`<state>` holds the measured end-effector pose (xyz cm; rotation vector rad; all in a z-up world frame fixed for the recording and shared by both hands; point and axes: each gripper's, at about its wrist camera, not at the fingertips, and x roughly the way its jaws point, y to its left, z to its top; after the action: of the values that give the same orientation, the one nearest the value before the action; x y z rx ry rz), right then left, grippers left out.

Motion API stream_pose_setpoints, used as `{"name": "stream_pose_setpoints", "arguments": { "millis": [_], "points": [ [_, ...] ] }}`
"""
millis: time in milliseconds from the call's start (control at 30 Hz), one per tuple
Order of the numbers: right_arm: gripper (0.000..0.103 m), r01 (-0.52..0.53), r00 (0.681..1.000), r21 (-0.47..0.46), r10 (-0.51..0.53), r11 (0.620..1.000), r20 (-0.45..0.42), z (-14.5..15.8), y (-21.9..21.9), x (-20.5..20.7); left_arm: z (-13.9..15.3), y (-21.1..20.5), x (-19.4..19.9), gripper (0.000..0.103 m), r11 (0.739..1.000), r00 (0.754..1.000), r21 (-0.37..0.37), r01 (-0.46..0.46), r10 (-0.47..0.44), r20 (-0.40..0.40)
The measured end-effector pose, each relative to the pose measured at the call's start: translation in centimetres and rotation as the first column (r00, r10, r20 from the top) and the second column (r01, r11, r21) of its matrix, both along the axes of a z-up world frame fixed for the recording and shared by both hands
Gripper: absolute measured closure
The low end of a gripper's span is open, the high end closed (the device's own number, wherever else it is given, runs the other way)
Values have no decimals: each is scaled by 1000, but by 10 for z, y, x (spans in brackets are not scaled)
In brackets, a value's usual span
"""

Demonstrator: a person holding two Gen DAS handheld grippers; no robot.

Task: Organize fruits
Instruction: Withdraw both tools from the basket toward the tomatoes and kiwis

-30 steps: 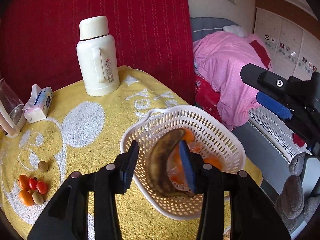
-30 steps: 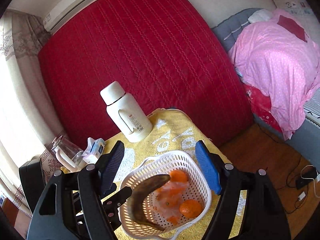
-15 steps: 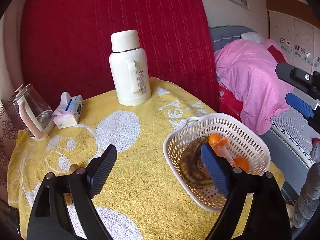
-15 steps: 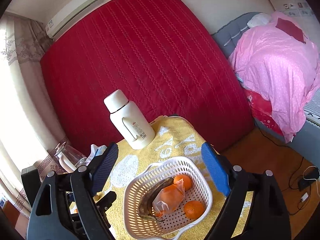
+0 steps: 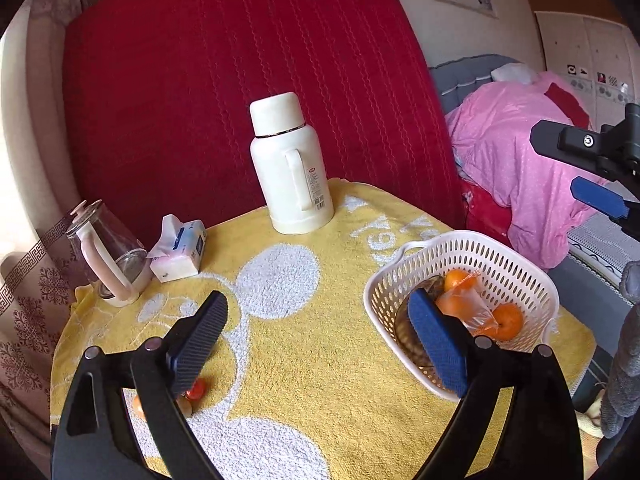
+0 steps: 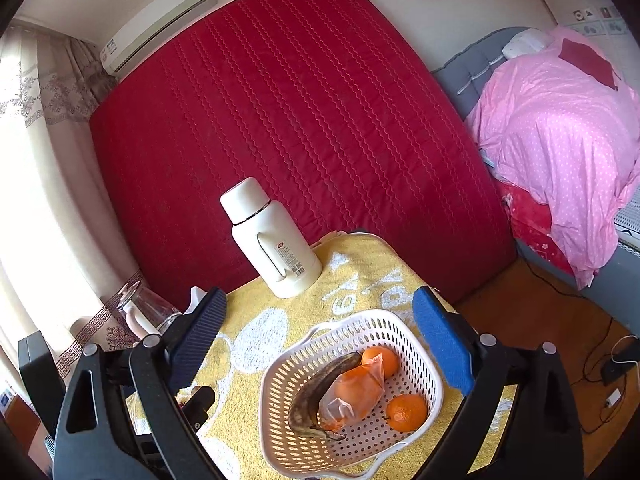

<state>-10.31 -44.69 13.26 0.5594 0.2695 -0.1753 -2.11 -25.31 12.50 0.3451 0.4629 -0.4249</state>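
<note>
A white perforated basket (image 5: 480,252) (image 6: 416,344) sits on the right of the yellow towel-covered table. It holds a browned banana (image 6: 320,388), a bagged orange (image 6: 356,394) and two loose oranges (image 6: 406,412) (image 6: 382,358). My left gripper (image 5: 318,342) is open and empty, above the table left of the basket. Small tomatoes (image 5: 196,388) lie on the towel behind its left finger, partly hidden. My right gripper (image 6: 320,338) is open and empty, high above the basket; it also shows at the right edge of the left wrist view (image 5: 596,196).
A white thermos jug (image 5: 290,164) (image 6: 270,240) stands at the table's back edge against a red mattress. A tissue pack (image 5: 180,252) and a glass kettle (image 5: 106,252) stand at the back left. A bed with a pink quilt (image 6: 560,140) is to the right.
My left gripper opened, left the banana in the basket, and drew back and to the left. My right gripper rose a little higher above the basket.
</note>
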Motion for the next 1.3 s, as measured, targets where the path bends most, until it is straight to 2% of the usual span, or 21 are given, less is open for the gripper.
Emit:
{"name": "stream_pose_setpoints", "arguments": {
  "millis": [433, 900, 1100, 1300],
  "points": [
    [7, -33, 999, -14, 33, 999, 4, 2, 15, -1, 3, 30, -6, 12, 997, 997, 3, -73, 73, 41],
    [6, -67, 997, -83, 71, 994, 38, 13, 42, -12, 12, 69, -15, 12, 991, 990, -33, -132, 134, 50],
    [6, -79, 996, -91, 83, 993, 35, 14, 47, -11, 9, 109, -17, 12, 976, 979, -81, -203, 205, 9],
    [6, -93, 995, -99, 96, 991, 24, 13, 53, -8, 14, 155, -12, 12, 947, 955, -129, -294, 296, -7]
  ]
}}
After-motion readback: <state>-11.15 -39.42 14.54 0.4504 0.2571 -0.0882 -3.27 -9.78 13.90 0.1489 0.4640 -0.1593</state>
